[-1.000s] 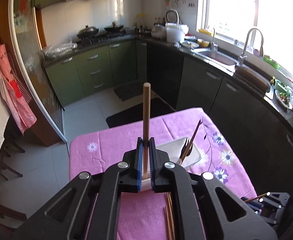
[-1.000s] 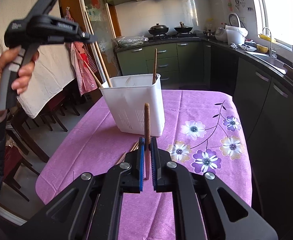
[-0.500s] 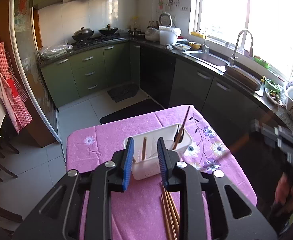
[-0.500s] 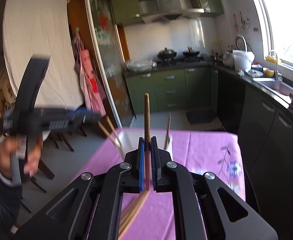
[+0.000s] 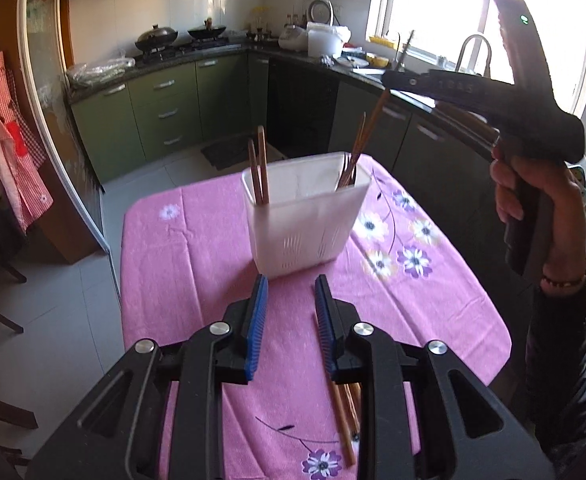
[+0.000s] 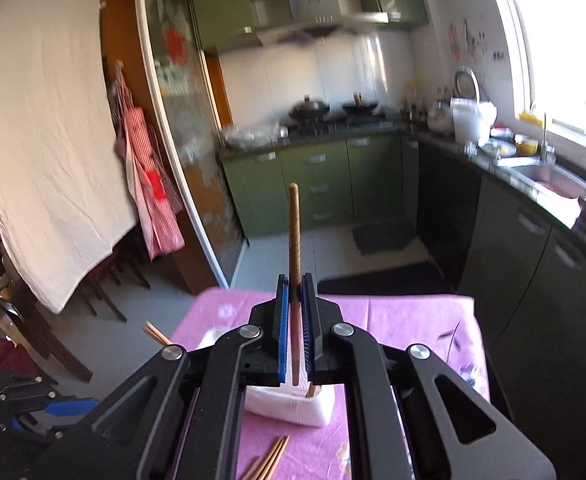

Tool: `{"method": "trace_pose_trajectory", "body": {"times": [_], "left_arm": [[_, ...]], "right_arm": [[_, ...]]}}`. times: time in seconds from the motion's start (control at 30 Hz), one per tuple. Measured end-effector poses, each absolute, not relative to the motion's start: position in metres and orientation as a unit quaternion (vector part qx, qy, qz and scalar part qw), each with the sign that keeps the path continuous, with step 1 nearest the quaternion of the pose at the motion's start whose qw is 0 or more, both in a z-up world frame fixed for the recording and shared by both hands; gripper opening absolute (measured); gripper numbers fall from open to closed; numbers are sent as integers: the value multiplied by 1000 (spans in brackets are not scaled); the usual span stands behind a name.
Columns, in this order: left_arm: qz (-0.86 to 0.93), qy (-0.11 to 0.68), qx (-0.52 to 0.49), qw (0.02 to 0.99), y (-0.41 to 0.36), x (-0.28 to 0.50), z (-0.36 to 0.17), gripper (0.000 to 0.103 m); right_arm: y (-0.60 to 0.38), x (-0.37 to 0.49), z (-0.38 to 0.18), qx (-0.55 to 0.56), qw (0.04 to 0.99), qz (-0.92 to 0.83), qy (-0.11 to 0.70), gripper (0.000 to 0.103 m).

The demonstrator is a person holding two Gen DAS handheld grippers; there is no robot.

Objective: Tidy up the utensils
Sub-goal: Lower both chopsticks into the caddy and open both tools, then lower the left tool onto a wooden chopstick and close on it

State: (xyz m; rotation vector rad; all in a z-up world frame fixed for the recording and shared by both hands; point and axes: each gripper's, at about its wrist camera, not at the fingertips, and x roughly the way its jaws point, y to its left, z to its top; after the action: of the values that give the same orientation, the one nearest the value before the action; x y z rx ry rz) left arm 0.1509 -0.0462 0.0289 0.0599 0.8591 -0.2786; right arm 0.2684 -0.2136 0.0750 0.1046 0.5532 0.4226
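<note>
1. Left gripper: held low over the pink floral tablecloth, its blue-padded jaws spread wide apart with nothing between them.
2. White utensil holder: stands upright on the tablecloth, just ahead of the left gripper. Two chopsticks lean at its left end; a further bundle of utensils leans at its right end.
3. Loose chopsticks: lie flat on the cloth beneath the left gripper's right finger.
4. Right gripper: raised above the holder, jaws pressed closed on a single chopstick that points upright past the fingertips. The lower end of this chopstick is hidden between the pads.
5. Right hand: seen from the left wrist camera, grasping the handle of the right gripper above the table's right edge.
</note>
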Motion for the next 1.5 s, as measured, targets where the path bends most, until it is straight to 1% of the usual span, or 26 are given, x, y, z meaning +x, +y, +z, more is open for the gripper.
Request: {"method": "trace_pose_trajectory", "body": {"times": [0.17,0.27,0.43,0.47,0.5,0.57,0.8,0.87,0.93,1.0,1.23,1.33,1.5], "left_arm": [[-143,444,27,884,-51,155,8,23],[-146,453,31,879,-58,156,2,23],[-154,482,38,862,-73,159,-21,24],[-154,490,39,857,-75,161,-27,24],[-154,498,40,853,-78,162,-34,24],[-154,518,41,840,-85,167,-51,24],[-136,579,51,802,-106,190,-111,23],[-129,591,52,795,-110,195,-125,19],[-123,598,51,790,-111,200,-133,18],[-114,602,52,788,-112,205,-139,15],[-115,614,61,778,-118,210,-150,13],[-113,617,72,775,-124,212,-155,12],[-104,620,79,773,-130,217,-159,11]], "right_arm": [[-201,280,48,39,929,214,300,7],[-200,275,47,36,928,223,298,8],[-216,231,56,28,936,231,264,8],[-219,221,54,24,936,233,261,9],[-222,209,50,19,936,235,262,14],[-228,188,33,8,932,235,276,18],[-241,154,-55,-12,909,213,358,18],[-246,152,-74,-3,902,212,375,19],[-252,153,-89,7,897,211,389,19],[-257,154,-99,16,893,210,397,19],[-265,159,-105,33,889,215,404,19],[-263,162,-104,34,888,218,405,22],[-259,163,-105,34,885,223,408,22]]}}
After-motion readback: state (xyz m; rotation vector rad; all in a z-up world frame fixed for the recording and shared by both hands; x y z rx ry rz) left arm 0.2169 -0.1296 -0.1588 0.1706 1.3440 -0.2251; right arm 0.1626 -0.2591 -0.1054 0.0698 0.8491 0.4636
